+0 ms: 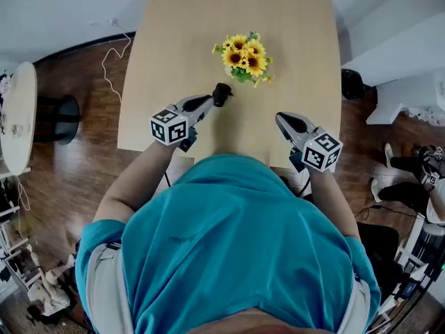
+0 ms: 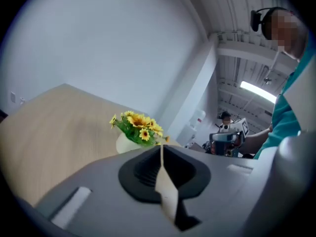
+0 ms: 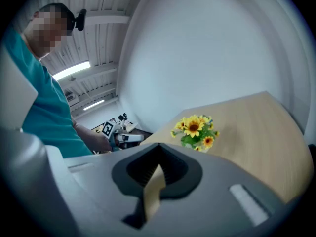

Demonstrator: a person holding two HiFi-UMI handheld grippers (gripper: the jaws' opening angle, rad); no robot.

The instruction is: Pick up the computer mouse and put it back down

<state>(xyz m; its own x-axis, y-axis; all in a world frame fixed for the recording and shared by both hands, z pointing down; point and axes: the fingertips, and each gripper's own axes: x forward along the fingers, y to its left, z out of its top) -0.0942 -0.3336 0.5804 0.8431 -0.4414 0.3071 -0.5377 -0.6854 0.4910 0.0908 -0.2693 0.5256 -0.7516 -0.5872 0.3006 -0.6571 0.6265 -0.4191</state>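
Note:
A black computer mouse (image 1: 222,93) lies on the light wooden table (image 1: 181,33), in front of a small pot of sunflowers (image 1: 243,56). My left gripper (image 1: 209,103) hovers right beside the mouse on its near left; whether they touch I cannot tell. In the left gripper view my left gripper (image 2: 162,147) has its jaws together with nothing between them, and the mouse is hidden below them. My right gripper (image 1: 281,117) floats over the table's near right part, and in its own view my right gripper (image 3: 158,146) is shut and empty. Both gripper views face the sunflowers (image 2: 138,127) (image 3: 195,130).
The table's near edge (image 1: 208,157) is just in front of the person's body. On the wood floor are a white cable (image 1: 111,54), a round white table (image 1: 17,110) at the left, a black bin (image 1: 353,83) and white furniture (image 1: 403,61) at the right.

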